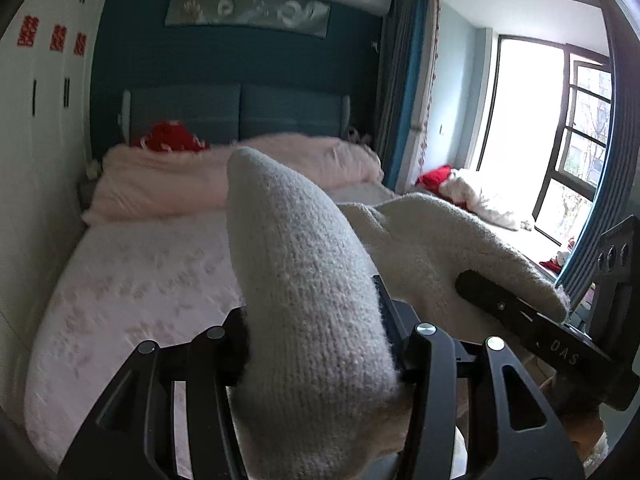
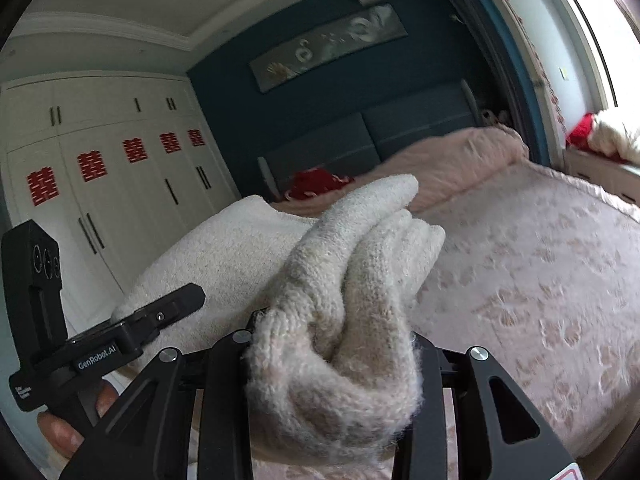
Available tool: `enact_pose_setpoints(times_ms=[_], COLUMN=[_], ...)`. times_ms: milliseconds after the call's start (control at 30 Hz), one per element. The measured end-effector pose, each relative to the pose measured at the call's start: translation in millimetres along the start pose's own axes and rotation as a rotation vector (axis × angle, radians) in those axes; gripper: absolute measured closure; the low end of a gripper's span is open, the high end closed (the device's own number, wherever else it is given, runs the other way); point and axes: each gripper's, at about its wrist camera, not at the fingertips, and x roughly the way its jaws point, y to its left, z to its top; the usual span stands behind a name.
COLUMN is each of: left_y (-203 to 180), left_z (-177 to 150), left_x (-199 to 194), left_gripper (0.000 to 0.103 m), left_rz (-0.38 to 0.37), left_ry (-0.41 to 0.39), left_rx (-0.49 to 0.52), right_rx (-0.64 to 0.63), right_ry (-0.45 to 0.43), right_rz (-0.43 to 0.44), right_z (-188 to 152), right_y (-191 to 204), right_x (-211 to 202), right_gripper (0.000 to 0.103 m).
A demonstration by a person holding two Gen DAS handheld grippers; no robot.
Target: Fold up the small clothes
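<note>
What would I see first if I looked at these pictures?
A fuzzy cream knitted garment fills the middle, clamped in the left gripper and the right gripper, held up above the pink bed. Next, the red paper signs on the white wardrobe doors stand out.

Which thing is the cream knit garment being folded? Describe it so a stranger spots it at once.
Start at the big bed with the pink floral sheet. Held above its near end, the cream knit garment spans both tools, clamped in the left gripper and the right gripper. Unlike the smooth pink quilt by the headboard, it is fuzzy, off-white and lifted.
</note>
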Motion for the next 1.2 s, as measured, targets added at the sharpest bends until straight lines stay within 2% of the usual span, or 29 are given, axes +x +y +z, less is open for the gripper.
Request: enact_pose_setpoints(times_ms=[367,633,833,1067,1133,1200], left_y=[29.0,67.2,102.2,149.1,166.5,186.5], left_z=[28.9,48.2,56.0,45.7,33.4,9.9], left_x=[-52.2,-77.0,-79.3,-59.2,-44.8,-22.7], left_gripper=[0.055,0.055,0.055,0.054,0.054,0.049], left_rz=[0.057,0.085,0.087,0.08,0.078,0.069], left_ry=[-0.117,-0.193,-0.235,-0.238,-0.227,-0.206], left_rx=[0.043,0.048,0.047,0.018,0.004,-0.021], right_rx=[-0.105,-0.177,-0.204,-0.201,-0.184,-0.17], right_ry=[-0.054,-0.093,-0.11,-0.075,-0.035,0.02], right_rz=[0.045,0.099,0.119,0.135,0.134,0.118], right_z=[22.1,41.4,43.3,21.3,3.0,-22.5], right_y=[64.5,109.4,134.9,141.3,132.3,118.6], right_x=[5.0,21.7,47.4,98.5,124.4,154.2], right_gripper=[0.071,0.071,0.071,0.071,0.07,0.063])
